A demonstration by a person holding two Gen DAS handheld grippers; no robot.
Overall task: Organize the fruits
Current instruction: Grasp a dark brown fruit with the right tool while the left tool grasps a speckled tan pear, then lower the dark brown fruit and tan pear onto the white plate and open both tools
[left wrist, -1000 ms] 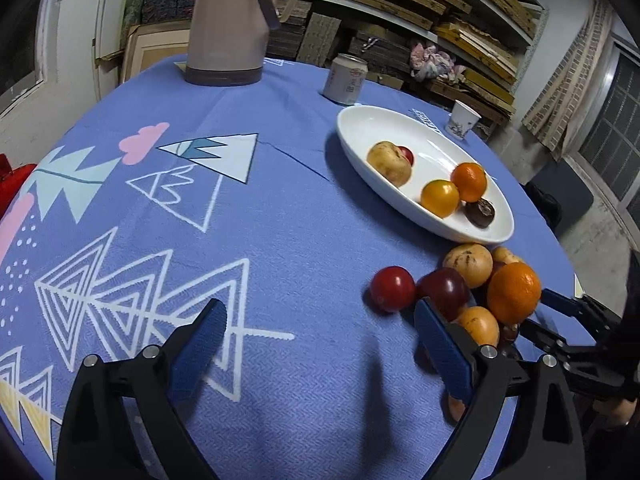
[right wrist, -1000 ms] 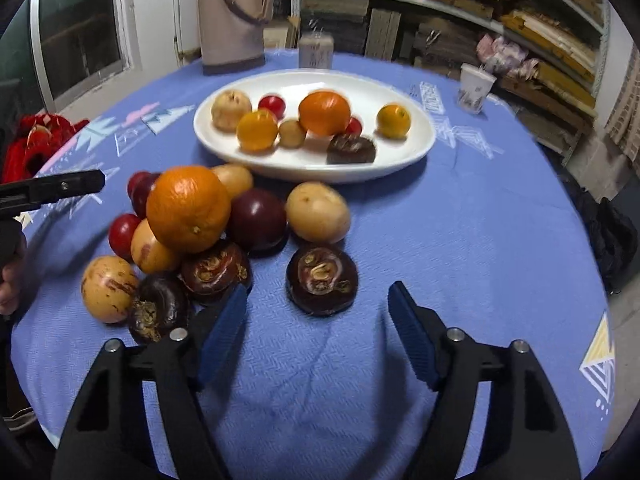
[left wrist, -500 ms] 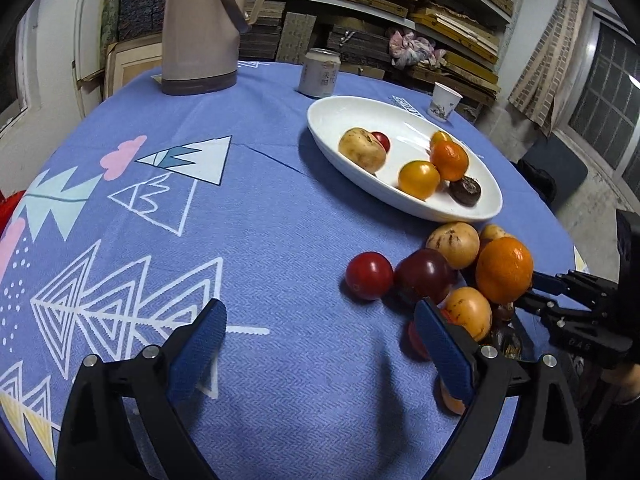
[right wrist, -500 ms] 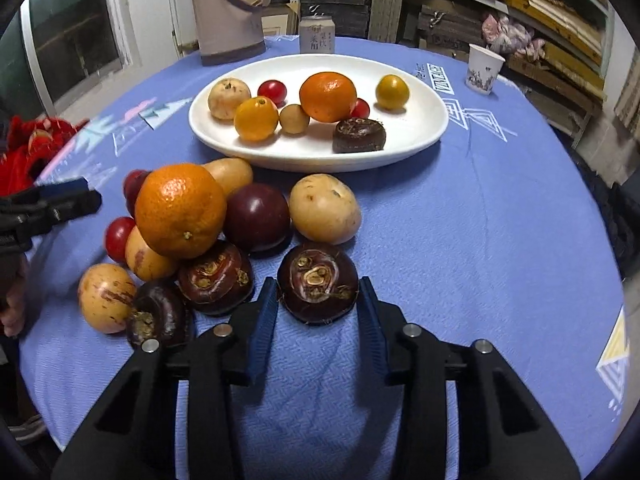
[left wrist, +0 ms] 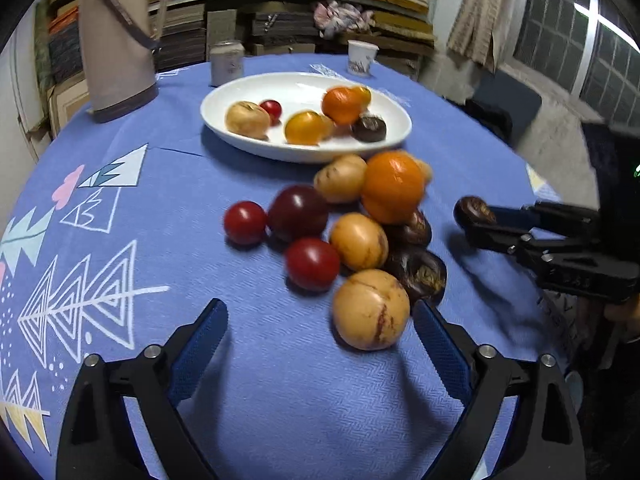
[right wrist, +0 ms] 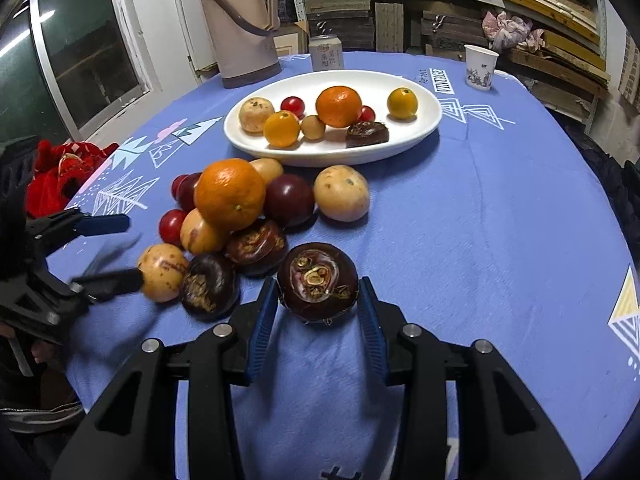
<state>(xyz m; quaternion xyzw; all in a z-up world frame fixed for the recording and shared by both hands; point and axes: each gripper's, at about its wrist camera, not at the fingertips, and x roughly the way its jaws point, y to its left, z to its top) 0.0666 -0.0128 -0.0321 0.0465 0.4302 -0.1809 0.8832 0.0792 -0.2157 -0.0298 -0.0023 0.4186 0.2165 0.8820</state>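
the right gripper (right wrist: 319, 312) is closed on a dark brown fruit (right wrist: 318, 282), with a blue pad pressed on each side of it. the fruit sits right between the two fingers, at the near edge of the fruit pile (right wrist: 236, 216) on the blue tablecloth (right wrist: 500, 240). in the left wrist view the same fruit (left wrist: 472, 210) sticks out past the tips of the right gripper, off to the right of the pile.

the left gripper (left wrist: 320, 330) is wide open and holds nothing. its jaws have just been closing a little. a tan round fruit (left wrist: 371, 314) lies between its fingers, much nearer the right finger, and i cannot tell if that finger touches it. a red fruit (left wrist: 312, 264) sits just behind it.

a big orange (right wrist: 230, 194) rests on top of the pile. behind the pile is the white plate (right wrist: 424, 128) with more fruit in it, and the pile comes close to its near rim
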